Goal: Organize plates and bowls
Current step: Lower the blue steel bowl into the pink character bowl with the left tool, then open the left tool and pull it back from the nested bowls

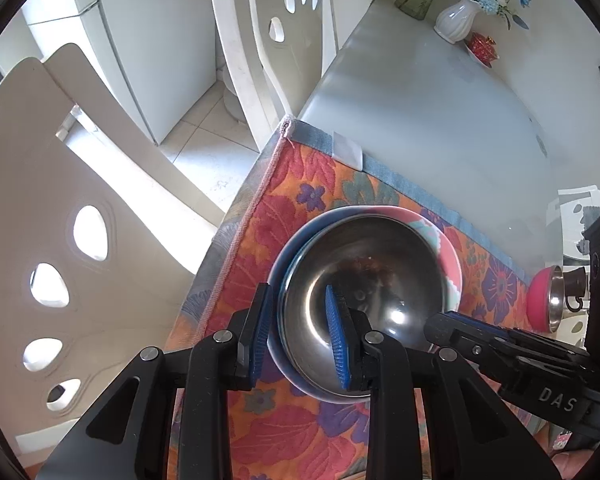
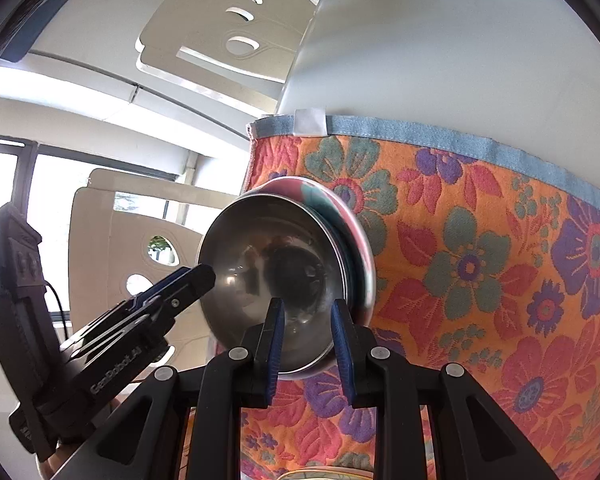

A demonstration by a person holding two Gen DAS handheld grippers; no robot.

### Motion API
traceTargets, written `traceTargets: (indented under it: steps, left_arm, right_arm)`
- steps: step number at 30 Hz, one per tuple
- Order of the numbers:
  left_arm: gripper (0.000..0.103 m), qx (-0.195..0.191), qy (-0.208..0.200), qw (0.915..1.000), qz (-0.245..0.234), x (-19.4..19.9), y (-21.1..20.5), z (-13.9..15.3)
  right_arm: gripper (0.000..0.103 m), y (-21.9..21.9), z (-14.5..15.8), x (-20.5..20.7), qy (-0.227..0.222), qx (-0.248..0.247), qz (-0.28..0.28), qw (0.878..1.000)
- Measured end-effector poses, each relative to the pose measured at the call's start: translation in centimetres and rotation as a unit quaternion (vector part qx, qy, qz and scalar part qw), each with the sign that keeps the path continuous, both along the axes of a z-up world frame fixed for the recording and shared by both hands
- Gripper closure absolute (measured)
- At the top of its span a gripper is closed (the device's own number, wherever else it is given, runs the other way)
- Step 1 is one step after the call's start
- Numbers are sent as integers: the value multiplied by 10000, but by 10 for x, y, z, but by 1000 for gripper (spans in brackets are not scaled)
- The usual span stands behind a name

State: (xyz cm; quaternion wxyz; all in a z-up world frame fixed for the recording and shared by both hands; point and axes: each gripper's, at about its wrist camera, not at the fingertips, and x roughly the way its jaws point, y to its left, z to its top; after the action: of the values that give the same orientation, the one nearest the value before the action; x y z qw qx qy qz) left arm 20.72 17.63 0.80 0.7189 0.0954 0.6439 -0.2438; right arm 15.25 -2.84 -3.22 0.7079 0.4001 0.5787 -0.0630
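A steel bowl (image 1: 364,280) sits on a pink and teal patterned plate (image 1: 440,236) with a blue edge, on a floral cloth. My left gripper (image 1: 300,336) straddles the near rim of bowl and plate, one finger inside the bowl, one outside, with a gap to the rim. My right gripper (image 2: 306,340) straddles the same steel bowl (image 2: 276,272) and plate (image 2: 356,232) rim from the other side, jaws apart. Each gripper shows in the other's view: the right one (image 1: 460,328), the left one (image 2: 196,276).
The floral cloth (image 1: 300,200) covers the near part of a grey table (image 1: 440,100). A white vase of flowers (image 1: 460,20), a red dish (image 1: 482,46) and a pink-sided steel bowl (image 1: 548,300) stand on it. White chairs (image 1: 60,220) stand beside the table's edge.
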Motion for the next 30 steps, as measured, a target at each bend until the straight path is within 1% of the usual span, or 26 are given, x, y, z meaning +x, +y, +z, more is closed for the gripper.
traceTargets:
  steps: [4, 8, 17, 26, 30]
  left_arm:
    - [79, 44, 72, 10000, 50, 0, 3, -4]
    - [79, 106, 50, 9999, 39, -4, 3, -4]
    - [79, 225, -43, 9997, 8, -17, 6, 7]
    - [79, 367, -135, 9992, 117, -49, 20, 22]
    - [78, 416, -119, 9990, 135, -68, 19, 27]
  right_arm:
    - [79, -1, 1, -1, 4, -4, -9, 10000]
    - [79, -2, 2, -3, 36, -11, -24, 10000]
    - [79, 1, 9, -15, 13, 27, -15, 10000]
    - [79, 7, 17, -46, 12, 73, 55, 10000]
    - [79, 8, 20, -69, 10, 98, 87, 9999]
